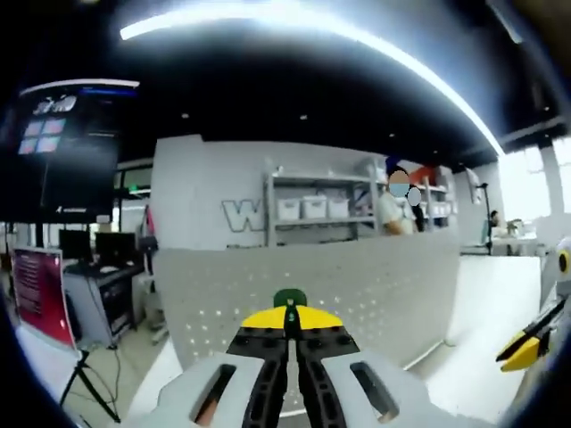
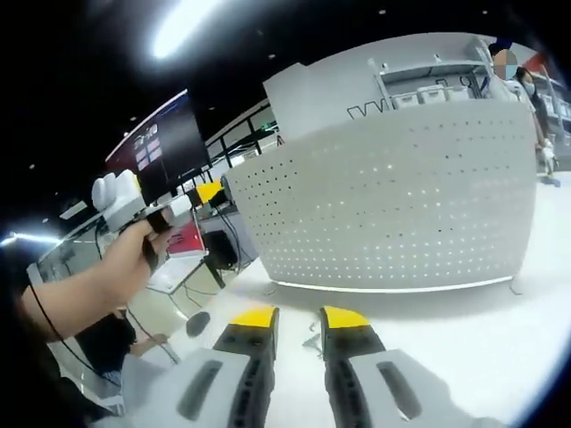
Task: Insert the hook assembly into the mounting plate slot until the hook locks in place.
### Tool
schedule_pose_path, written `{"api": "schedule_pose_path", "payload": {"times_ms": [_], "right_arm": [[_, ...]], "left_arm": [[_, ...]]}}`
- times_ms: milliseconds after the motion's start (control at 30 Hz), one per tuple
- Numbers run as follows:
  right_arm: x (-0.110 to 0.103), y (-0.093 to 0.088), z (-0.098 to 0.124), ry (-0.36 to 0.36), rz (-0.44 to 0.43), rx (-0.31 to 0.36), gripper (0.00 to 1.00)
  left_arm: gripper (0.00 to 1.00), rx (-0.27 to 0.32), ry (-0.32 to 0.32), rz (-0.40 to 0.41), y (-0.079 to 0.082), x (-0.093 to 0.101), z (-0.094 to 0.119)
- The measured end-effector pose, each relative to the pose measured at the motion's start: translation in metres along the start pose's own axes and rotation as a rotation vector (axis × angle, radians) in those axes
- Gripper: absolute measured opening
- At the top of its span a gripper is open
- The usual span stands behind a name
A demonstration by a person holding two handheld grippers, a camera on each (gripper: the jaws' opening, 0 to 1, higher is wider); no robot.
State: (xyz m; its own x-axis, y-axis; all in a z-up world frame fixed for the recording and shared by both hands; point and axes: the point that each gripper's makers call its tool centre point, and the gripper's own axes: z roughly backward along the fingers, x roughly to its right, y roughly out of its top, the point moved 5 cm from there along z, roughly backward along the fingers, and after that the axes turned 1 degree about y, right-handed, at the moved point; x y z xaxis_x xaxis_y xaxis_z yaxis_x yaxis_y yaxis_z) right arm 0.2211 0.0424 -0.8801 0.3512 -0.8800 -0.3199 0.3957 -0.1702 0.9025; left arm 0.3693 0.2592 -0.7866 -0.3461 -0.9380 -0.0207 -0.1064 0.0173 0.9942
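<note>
While the left gripper [image 1: 288, 323] pinches a small green-tipped hook [image 1: 289, 299], the right gripper [image 2: 300, 323] hangs parted, empty.
Perforated mounting plate [image 2: 393, 196] stands far; tilted approach could jam hook.

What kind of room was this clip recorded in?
Probably an open workshop or lab hall. A white pegboard stands on a white table, metal shelving holds storage bins, and a large dark screen hangs above computer desks.
</note>
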Motion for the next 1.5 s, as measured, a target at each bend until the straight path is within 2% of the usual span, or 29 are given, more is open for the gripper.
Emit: {"api": "schedule_pose_path", "payload": {"times_ms": [267,400,500,567,800,1133,1500], "right_arm": [[0.010,-0.012,0.000,-0.016,-0.033,-0.032,0.16],[0.012,-0.012,-0.003,-0.020,-0.041,-0.037,0.16],[0.014,-0.014,-0.006,-0.022,-0.050,-0.041,0.16],[0.015,-0.015,-0.008,-0.018,-0.052,-0.047,0.16],[0.019,-0.023,-0.012,-0.012,-0.070,-0.063,0.15],[0.026,-0.028,-0.014,-0.016,-0.092,-0.082,0.15],[0.032,-0.027,-0.012,-0.030,-0.113,-0.076,0.15]], "left_arm": [[0.01,0.081,0.025,-0.013,-0.001,-0.004,-0.033],[0.01,0.092,0.052,-0.019,-0.009,-0.006,-0.048],[0.01,0.088,0.058,0.036,-0.018,-0.006,-0.061],[0.01,0.082,0.079,0.028,-0.024,-0.007,-0.068],[0.01,0.087,0.102,0.039,-0.031,-0.008,-0.084],[0.01,0.116,0.122,0.036,-0.026,-0.010,-0.099],[0.01,0.095,0.151,0.028,-0.032,-0.013,-0.105]]}}
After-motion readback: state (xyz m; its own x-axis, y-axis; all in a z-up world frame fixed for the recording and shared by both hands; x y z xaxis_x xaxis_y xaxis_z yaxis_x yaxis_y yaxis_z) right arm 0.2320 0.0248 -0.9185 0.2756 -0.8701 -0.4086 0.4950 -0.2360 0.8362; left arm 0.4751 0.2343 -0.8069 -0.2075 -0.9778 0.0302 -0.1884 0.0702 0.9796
